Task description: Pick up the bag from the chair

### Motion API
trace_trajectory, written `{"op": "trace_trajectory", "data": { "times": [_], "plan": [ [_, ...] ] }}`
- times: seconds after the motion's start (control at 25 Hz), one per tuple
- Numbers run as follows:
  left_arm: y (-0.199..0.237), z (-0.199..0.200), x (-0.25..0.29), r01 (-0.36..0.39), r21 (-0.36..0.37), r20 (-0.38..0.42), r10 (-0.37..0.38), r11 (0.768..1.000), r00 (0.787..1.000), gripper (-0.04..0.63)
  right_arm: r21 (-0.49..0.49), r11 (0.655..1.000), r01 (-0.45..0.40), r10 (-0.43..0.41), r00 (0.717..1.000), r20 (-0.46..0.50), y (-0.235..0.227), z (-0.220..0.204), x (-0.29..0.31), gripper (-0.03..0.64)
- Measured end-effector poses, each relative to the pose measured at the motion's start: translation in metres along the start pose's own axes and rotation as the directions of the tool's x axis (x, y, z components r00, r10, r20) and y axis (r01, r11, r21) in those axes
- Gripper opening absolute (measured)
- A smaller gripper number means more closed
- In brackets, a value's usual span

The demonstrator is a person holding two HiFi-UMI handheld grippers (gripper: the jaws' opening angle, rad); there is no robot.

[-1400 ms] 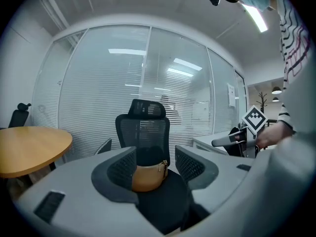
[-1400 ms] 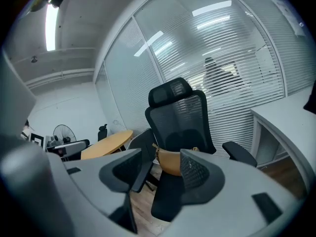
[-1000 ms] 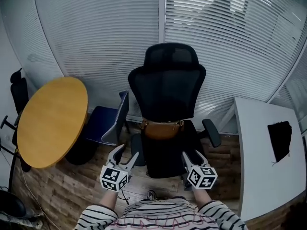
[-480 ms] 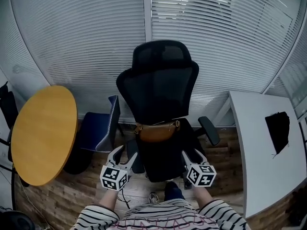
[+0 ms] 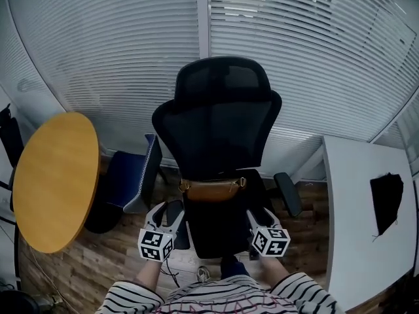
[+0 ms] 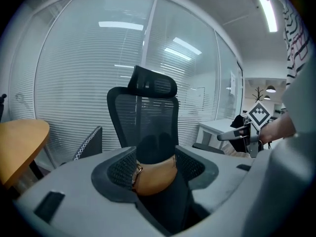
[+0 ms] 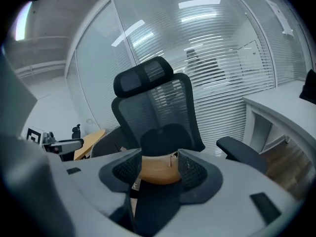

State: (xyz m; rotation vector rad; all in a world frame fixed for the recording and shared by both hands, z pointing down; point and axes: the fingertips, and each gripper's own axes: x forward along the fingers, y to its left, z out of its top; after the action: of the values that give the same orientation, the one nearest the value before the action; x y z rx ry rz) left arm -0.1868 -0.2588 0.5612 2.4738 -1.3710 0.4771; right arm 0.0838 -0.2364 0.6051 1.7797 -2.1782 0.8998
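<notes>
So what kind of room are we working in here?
Most likely an office or meeting room: a black mesh office chair, full-height slatted blinds, a round wooden table and a white desk.

Tan-brown bag [image 5: 213,190] is laid crosswise on the seat of a black office chair [image 5: 216,123], pushed to the far end of the seat against the base of the backrest. Its shape is rounded and slightly sagging, with the long side running left to right. A small metal ring is seen at its left end. The chair is set upright, with mesh backrest and headrest on the far side and 2 armrests at left and right.
</notes>
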Motion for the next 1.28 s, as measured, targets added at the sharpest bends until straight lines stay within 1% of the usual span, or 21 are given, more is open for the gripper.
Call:
{"op": "trace_trajectory", "data": {
  "times": [0.36, 0.6, 0.8, 1.0, 1.08, 1.16, 1.28],
  "plan": [
    [0.033, -0.018, 0.066, -0.078, -0.06, -0.088, 0.072, 0.995, 0.993, 0.225, -0.009, 1.0, -0.015, 0.015, 0.996, -0.088, -0.035, 0.003, 0.088, 0.238],
    [0.046, -0.041, 0.113, -0.093, -0.088, -0.143, 0.08, 0.992, 0.986, 0.224, -0.001, 1.0, -0.026, 0.026, 0.99, -0.139, -0.052, -0.009, 0.142, 0.235],
    [0.061, -0.061, 0.149, -0.115, -0.124, -0.18, 0.091, 0.986, 0.979, 0.225, 0.027, 1.0, 0.0, 0.004, 0.983, -0.183, -0.068, -0.028, 0.188, 0.235],
    [0.072, -0.08, 0.177, -0.131, -0.163, -0.219, 0.093, 0.978, 0.971, 0.229, 0.083, 0.996, 0.038, -0.022, 0.984, -0.179, -0.085, -0.042, 0.222, 0.235],
    [0.075, -0.09, 0.187, -0.14, -0.187, -0.239, 0.093, 0.972, 0.966, 0.236, 0.136, 0.99, 0.03, -0.008, 0.987, -0.161, -0.088, -0.046, 0.232, 0.235],
    [0.078, -0.099, 0.196, -0.158, -0.218, -0.256, 0.1, 0.963, 0.961, 0.241, 0.188, 0.982, 0.012, 0.013, 0.991, -0.136, -0.088, -0.049, 0.239, 0.235],
    [0.085, -0.107, 0.206, -0.189, -0.276, -0.261, 0.115, 0.942, 0.958, 0.252, 0.2, 0.98, 0.014, 0.012, 0.992, -0.128, -0.088, -0.052, 0.249, 0.236]
  ]
}}
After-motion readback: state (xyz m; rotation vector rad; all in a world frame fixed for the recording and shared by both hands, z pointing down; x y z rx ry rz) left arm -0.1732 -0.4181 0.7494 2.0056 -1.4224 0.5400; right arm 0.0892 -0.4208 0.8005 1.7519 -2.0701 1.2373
